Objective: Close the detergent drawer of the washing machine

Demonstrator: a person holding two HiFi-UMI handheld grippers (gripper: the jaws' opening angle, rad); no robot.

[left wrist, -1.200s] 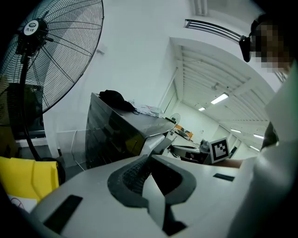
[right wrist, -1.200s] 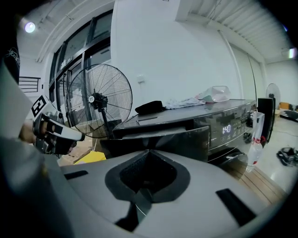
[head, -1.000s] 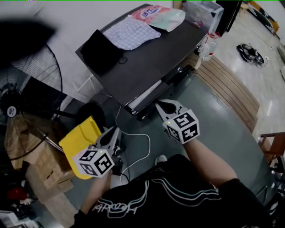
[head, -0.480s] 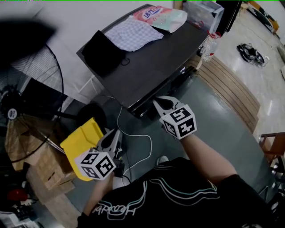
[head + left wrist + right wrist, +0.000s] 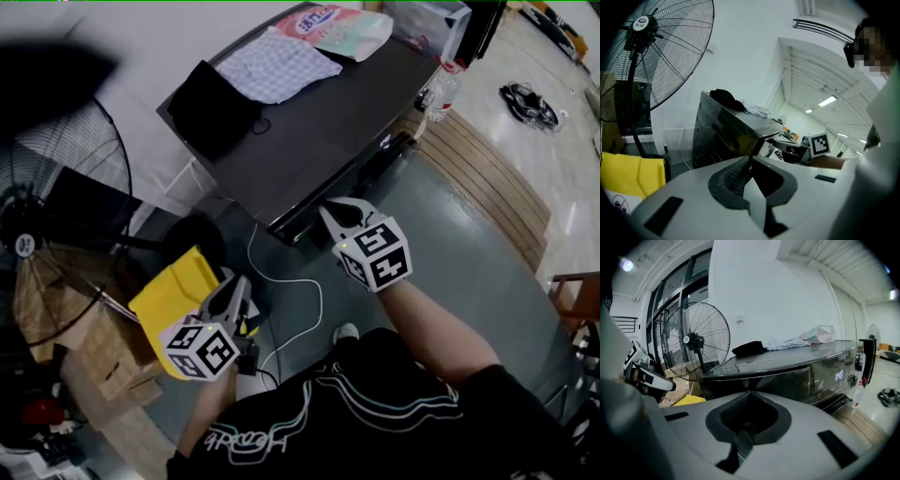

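Pointing at glossy dark washing machine point(image 5: 319, 141), right tongs point(image 5: 329, 215) pinched together empty, left tongs point(image 5: 233, 287) likewise.

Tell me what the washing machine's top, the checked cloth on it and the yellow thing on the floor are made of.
Dark washing machine top: a glossy hard panel, perhaps glass or lacquered plastic; it shows reflections. Pale checked cloth: woven fabric, matt, lying limp with soft folds. Yellow folded board: likely smooth rigid plastic, flat with clean edges.

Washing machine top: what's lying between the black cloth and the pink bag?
A checkered cloth lies between the black cloth and pink bag, in the head view.
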